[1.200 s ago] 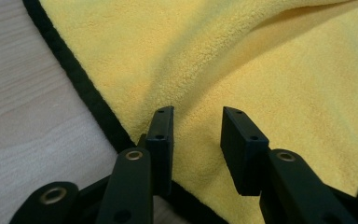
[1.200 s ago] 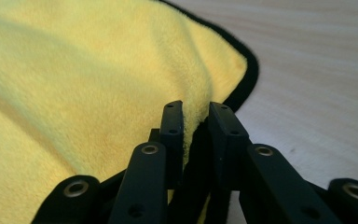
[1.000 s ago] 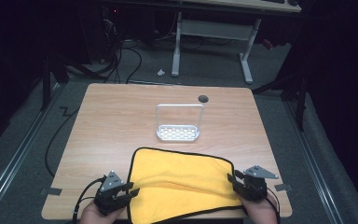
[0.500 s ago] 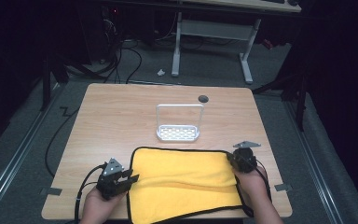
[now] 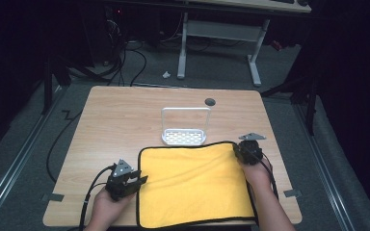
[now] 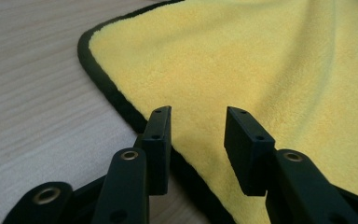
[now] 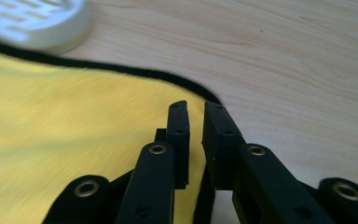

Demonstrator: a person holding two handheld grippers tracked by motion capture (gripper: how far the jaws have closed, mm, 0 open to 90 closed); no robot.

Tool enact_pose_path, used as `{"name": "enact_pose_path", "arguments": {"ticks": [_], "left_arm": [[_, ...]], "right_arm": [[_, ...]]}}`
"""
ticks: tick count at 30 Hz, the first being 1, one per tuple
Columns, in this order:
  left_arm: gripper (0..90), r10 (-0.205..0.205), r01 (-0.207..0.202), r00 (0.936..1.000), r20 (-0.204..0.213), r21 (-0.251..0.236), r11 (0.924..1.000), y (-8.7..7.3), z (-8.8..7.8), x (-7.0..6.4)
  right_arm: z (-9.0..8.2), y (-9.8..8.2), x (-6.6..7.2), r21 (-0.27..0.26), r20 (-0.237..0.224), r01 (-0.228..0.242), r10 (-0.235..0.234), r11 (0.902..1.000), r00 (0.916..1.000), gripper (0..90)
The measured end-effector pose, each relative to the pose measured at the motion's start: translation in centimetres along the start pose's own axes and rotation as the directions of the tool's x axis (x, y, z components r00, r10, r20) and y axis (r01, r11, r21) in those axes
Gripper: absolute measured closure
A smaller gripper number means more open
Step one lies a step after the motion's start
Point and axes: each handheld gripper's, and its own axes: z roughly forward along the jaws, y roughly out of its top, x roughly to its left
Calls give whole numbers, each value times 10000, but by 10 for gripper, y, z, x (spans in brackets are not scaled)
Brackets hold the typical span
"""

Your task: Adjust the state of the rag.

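A yellow cloth (image 5: pixel 195 185) with black edging lies spread flat on the near half of the wooden table (image 5: pixel 125 115). My left gripper (image 5: pixel 142 179) is at the cloth's left edge. In the left gripper view it (image 6: pixel 198 114) stands open, its jaws low over the black hem and the cloth (image 6: pixel 261 60), with nothing pinched. My right gripper (image 5: pixel 243 148) is at the far right corner. In the right gripper view its jaws (image 7: pixel 196 106) have just been opening. A narrow gap shows between them above the cloth (image 7: pixel 74 116), and they do not pinch it.
A white wire rack (image 5: pixel 184 137) with a perforated base stands just beyond the cloth's far edge, close to the right gripper, and its base (image 7: pixel 32 23) appears in the right gripper view. A dark round grommet (image 5: pixel 210 101) sits near the table's far edge. Bare wood lies left and right.
The right gripper moved away from the person to the far right corner, and the cloth went from folded over to spread flat. The left gripper shifted slightly forward along the left edge.
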Motion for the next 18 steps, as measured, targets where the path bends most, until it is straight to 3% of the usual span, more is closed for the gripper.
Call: {"name": "enact_pose_path", "arguments": {"ticks": [3,6,7,10,15,18], "left_arm": [[620,73,-73,10000,-58,12,10000,10,10,3],[668,415,-412,9988,-266,120,9991,17,21,4],[743,546,-538,9976,-435,178,9984,18,23,4],[897,609,-573,9954,-744,491,9971,23,34,8],[900,557,-512,9942,-917,509,9974,29,40,16],[899,329,-286,9948,-960,453,9986,30,41,21]], "right_arm": [[-23,-20,10,-107,-203,191,-193,9998,9996,887],[-43,-44,18,-109,-653,49,-56,9999,9978,900],[-49,-53,21,2,-898,-54,53,10000,9959,900],[-58,-70,29,262,-957,42,-17,9996,9954,900],[-68,-86,39,417,-1014,371,-328,9984,9943,900],[-74,-90,40,468,-1071,301,-250,9985,9939,900]]}}
